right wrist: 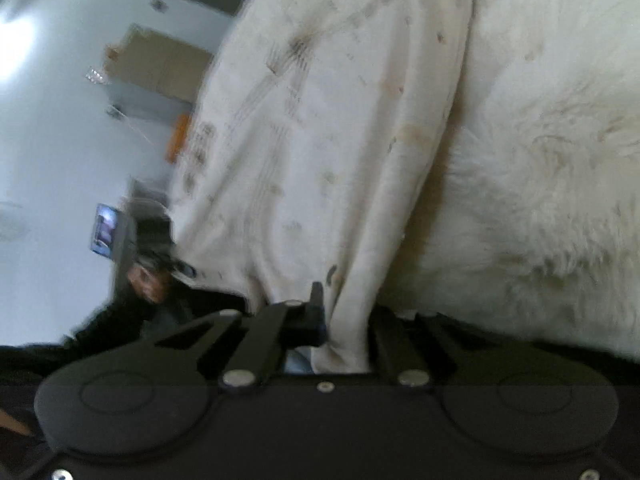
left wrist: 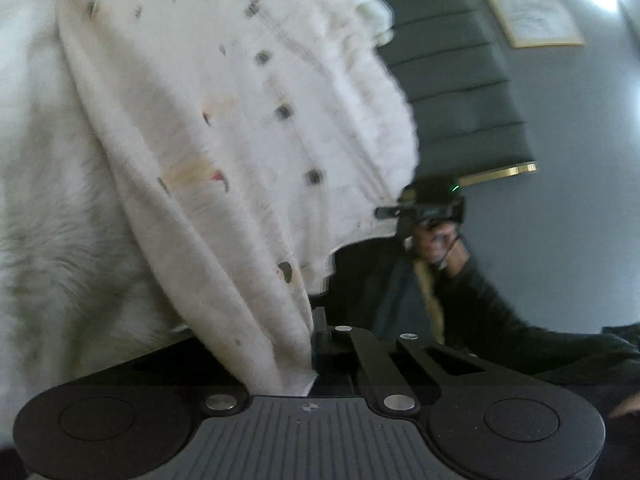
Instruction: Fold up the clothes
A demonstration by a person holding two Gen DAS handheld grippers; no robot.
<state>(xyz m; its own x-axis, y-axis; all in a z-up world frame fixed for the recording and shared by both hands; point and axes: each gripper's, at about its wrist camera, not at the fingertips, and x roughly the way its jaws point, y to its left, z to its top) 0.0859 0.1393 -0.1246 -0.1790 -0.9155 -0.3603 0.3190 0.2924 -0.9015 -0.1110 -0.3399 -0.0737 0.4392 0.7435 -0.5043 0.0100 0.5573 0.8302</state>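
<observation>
Both sets of fingers are clenched on the white cardigan [left wrist: 224, 152]: left gripper [left wrist: 316, 356] pinches its buttoned edge, right gripper [right wrist: 344, 332] a plain edge, garment hanging up in front of me. I reckon thin pinches could slip if I tug. Left view shows the buttons [left wrist: 283, 112]; right shows only fluffy fabric.

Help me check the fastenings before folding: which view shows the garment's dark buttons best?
The left wrist view: the row of dark buttons runs clearly down the white garment. The right wrist view shows the same garment, with only blurred stitching and faint marks, no distinct buttons.
</observation>
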